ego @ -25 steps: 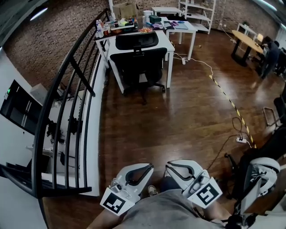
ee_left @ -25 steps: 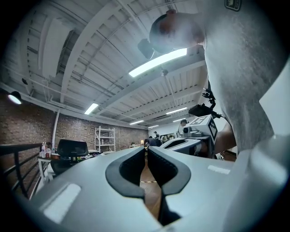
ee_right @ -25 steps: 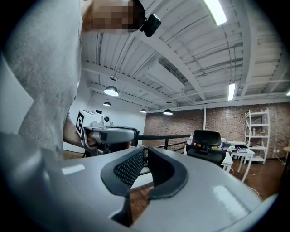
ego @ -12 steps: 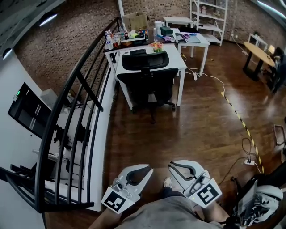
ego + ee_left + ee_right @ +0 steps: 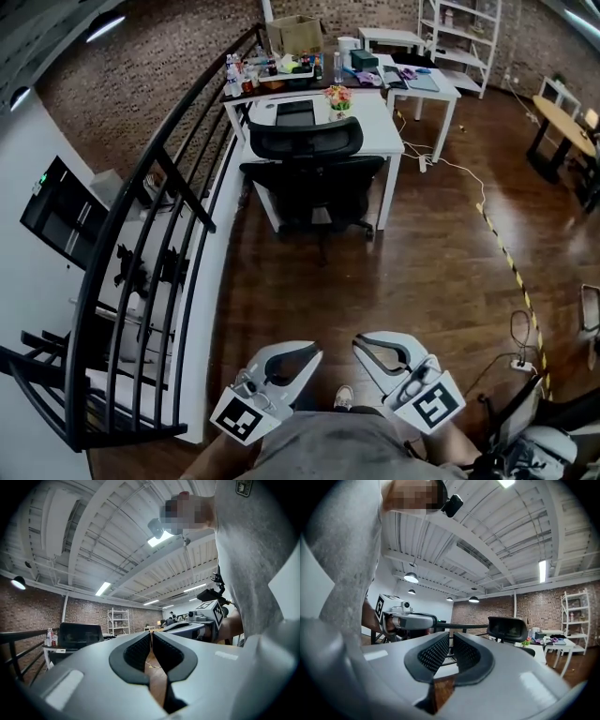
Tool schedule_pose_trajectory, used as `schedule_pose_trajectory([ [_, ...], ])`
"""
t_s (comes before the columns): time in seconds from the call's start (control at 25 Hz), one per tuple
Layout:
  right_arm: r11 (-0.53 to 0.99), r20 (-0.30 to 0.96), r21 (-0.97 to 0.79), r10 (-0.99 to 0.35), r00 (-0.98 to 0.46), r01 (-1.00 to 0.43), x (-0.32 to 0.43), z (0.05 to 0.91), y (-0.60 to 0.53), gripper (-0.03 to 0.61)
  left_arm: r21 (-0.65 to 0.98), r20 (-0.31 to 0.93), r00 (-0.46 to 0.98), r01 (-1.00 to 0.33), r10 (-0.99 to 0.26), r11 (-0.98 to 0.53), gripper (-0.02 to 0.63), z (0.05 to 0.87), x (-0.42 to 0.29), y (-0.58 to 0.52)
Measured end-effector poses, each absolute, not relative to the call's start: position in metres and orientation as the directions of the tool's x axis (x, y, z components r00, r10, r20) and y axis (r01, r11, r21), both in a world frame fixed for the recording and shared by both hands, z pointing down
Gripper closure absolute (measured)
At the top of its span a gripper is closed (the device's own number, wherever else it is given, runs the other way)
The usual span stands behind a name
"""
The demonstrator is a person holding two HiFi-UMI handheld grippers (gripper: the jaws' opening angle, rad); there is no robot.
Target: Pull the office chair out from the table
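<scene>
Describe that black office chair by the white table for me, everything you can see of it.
The office chair is all black, with a curved headrest above a broad, mesh-looking back. It stands upright on a spoked base on the wooden floor, pushed in at the near side of the white table, its back turned to us. Whether it touches the table is unclear; nothing else touches it.

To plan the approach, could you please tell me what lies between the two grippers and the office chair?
In the head view, only bare wooden floor separates the left gripper and right gripper from the office chair.
</scene>
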State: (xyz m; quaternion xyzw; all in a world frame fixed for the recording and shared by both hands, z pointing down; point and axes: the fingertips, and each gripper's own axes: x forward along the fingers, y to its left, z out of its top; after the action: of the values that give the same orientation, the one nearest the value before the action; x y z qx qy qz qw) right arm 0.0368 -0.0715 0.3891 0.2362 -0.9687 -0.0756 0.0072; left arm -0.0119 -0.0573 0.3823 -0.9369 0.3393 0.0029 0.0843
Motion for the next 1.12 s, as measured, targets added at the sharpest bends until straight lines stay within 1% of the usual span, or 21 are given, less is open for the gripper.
schedule_pose_trajectory([
  [0.16, 0.89, -0.015, 0.117, -0.443, -0.897, -0.441, 0.033, 0.394, -0.099, 0.565, -0.151, -0.018, 0.764, -0.639, -0.644, -0.754, 0.614, 0.391, -0.016, -0.084],
  [0.4, 0.889, 0.011, 0.106, -0.448, -0.894, -0.445, 0.013, 0.402, -0.164, 0.565, -0.118, -0.042, 0.767, -0.64, -0.64, -0.759, 0.614, 0.395, -0.037, -0.153],
  [0.64, 0.862, 0.065, 0.112, -0.502, -0.862, -0.493, -0.011, 0.397, -0.244, 0.565, -0.133, -0.051, 0.797, -0.603, -0.602, -0.786, 0.614, 0.386, -0.069, -0.237],
  [0.92, 0.823, 0.069, 0.108, -0.565, -0.822, -0.557, -0.041, 0.395, -0.332, 0.565, -0.132, -0.038, 0.82, -0.571, -0.571, -0.81, 0.614, 0.383, -0.11, -0.327],
  [1.12, 0.8, 0.087, 0.107, -0.599, -0.796, -0.591, -0.05, 0.395, -0.366, 0.565, -0.146, -0.034, 0.836, -0.547, -0.548, -0.824, 0.614, 0.38, -0.125, -0.362],
])
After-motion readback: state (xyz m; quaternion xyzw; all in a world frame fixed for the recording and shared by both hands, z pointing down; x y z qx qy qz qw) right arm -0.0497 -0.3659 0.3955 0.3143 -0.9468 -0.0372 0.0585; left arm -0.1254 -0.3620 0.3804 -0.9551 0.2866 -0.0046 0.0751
